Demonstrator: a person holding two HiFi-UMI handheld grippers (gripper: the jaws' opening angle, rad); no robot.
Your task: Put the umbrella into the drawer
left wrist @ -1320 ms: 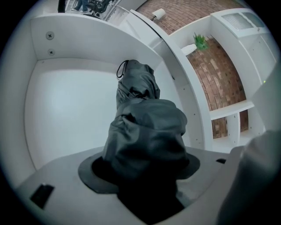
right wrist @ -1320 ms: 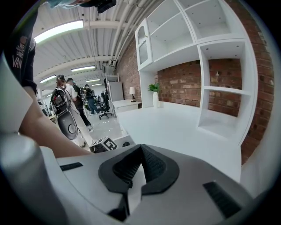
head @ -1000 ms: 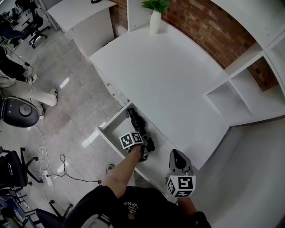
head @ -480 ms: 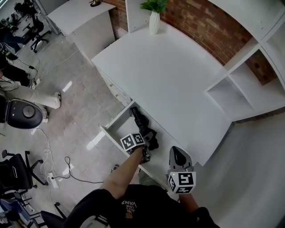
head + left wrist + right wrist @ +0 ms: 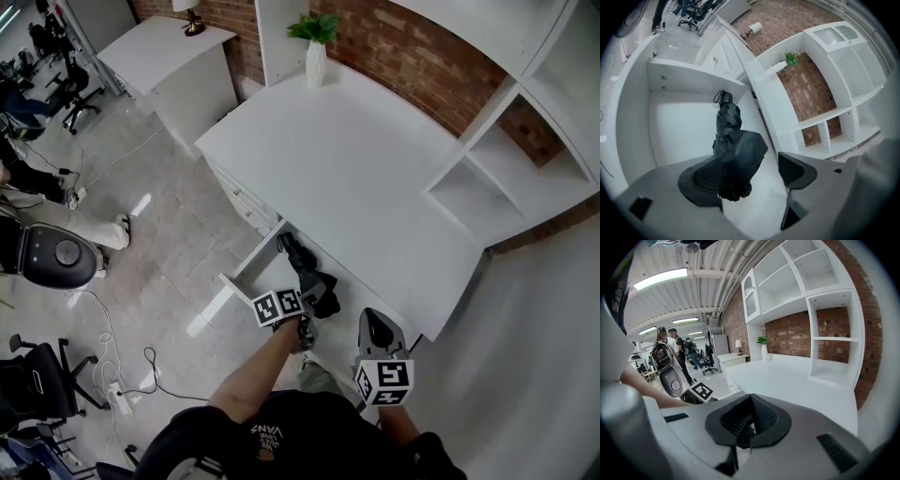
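Left tongs (image 5: 754, 171) just opened wider, rose; umbrella (image 5: 733, 150) end loose between jaws, lying in drawer (image 5: 675, 131).

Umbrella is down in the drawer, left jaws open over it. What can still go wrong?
1. The left gripper's jaws have just been opening. The umbrella's loose fabric end shows between them, unpressed but close to one pad. It may snag and get dragged as the gripper leaves.
2. The fabric bulges up beside the desk edge, so it may catch there when the drawer is pushed shut.
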